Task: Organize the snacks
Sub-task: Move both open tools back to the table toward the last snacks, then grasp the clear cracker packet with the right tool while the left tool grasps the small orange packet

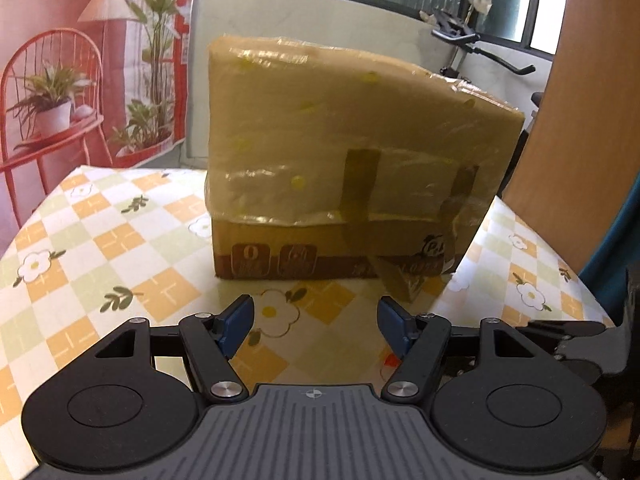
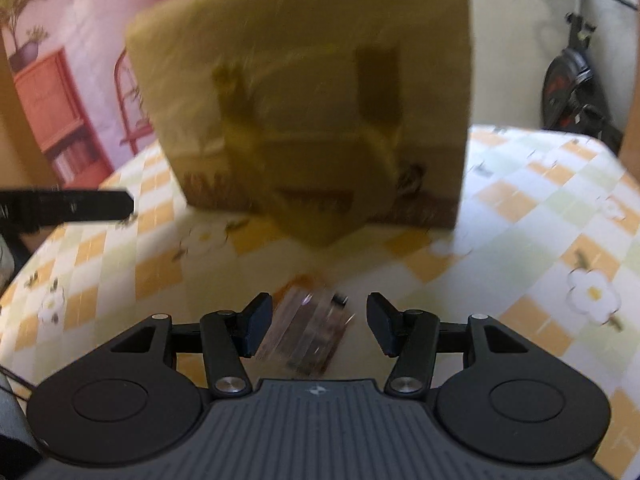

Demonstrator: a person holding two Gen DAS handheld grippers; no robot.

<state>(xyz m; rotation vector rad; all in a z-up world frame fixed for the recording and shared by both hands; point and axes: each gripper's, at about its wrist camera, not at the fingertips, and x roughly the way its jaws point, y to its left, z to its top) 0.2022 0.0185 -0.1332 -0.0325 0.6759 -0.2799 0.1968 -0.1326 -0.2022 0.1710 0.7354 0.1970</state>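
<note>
A taped cardboard box (image 1: pixel 344 160) stands upright on the checked tablecloth (image 1: pixel 120 240), straight ahead of my left gripper (image 1: pixel 316 322), which is open and empty with its blue pads short of the box. In the right wrist view the same box (image 2: pixel 312 100) is blurred. My right gripper (image 2: pixel 318 326) is open, and a flat brown snack packet (image 2: pixel 308 332) lies on the table between and just below its fingers, not gripped. A small orange-red item (image 1: pixel 390 360) peeks out by the left gripper's right finger.
A wooden panel (image 1: pixel 580 120) stands at the table's right edge. An exercise bike (image 2: pixel 572 88) is behind the table. A printed backdrop (image 1: pixel 80 60) hangs at the left. The other gripper's black body (image 2: pixel 64 204) shows at the left of the right wrist view.
</note>
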